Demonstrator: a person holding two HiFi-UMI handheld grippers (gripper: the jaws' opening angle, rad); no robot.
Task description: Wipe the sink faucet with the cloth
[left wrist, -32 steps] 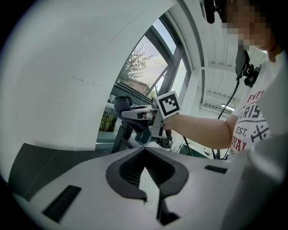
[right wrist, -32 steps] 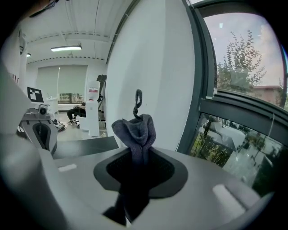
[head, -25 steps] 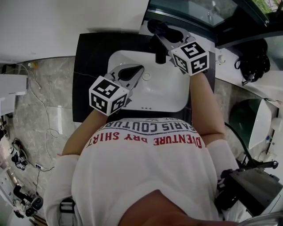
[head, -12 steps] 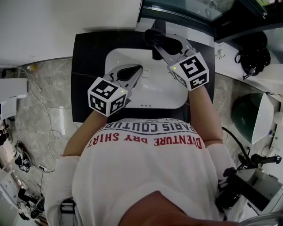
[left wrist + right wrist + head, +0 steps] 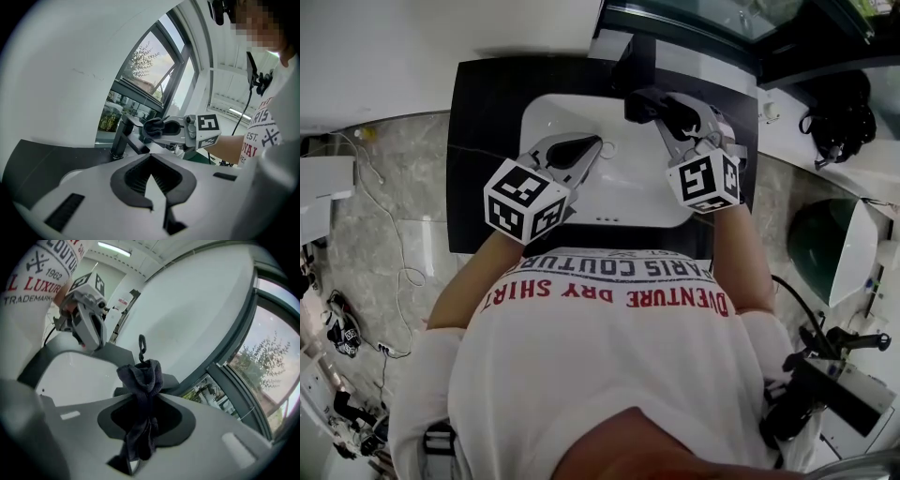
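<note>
Starting up top with the head view. Looking steeply down on a white sink (image 5: 546,120) sitting in a black countertop (image 5: 487,131), and spotting the black faucet (image 5: 635,67) at the basin's 12 o'clock. Catching the right gripper (image 5: 664,105) reaching in from 4 o'clock, clenching a dark cloth (image 5: 677,114) and holding it just beside the spout, on the spout's 3 o'clock side; not managing to call contact from up here. Finding the left gripper (image 5: 594,146) hovering over the basin toward 9 o'clock, with tips pressed together and nothing between them. Taking in the person's white shirt (image 5: 609,356) at 6 o'clock.

Switching to the left gripper view. Confirming the left gripper (image 5: 150,158) closed on itself and carrying nothing, with only white basin showing through the ring of its pads (image 5: 129,180). Picking out the faucet (image 5: 123,136) at 11 o'clock, and just off its 3 o'clock side the right gripper (image 5: 159,132) squeezing the bunched cloth (image 5: 152,125) above the slanting spout. Noticing a window (image 5: 140,79) behind, at 12 o'clock.

Moving over to the right gripper view. Seeing the right gripper (image 5: 142,392) biting down on the cloth (image 5: 143,373) dead centre, with a bunch bulging past the tips, a tail hanging back toward 6 o'clock and a small loop (image 5: 141,344) sticking up at 12. Glimpsing the dark spout of the faucet (image 5: 169,380) peeking out right behind the bunch. Spotting the left gripper (image 5: 95,338) at 10 o'clock above the sink (image 5: 65,380).
</note>
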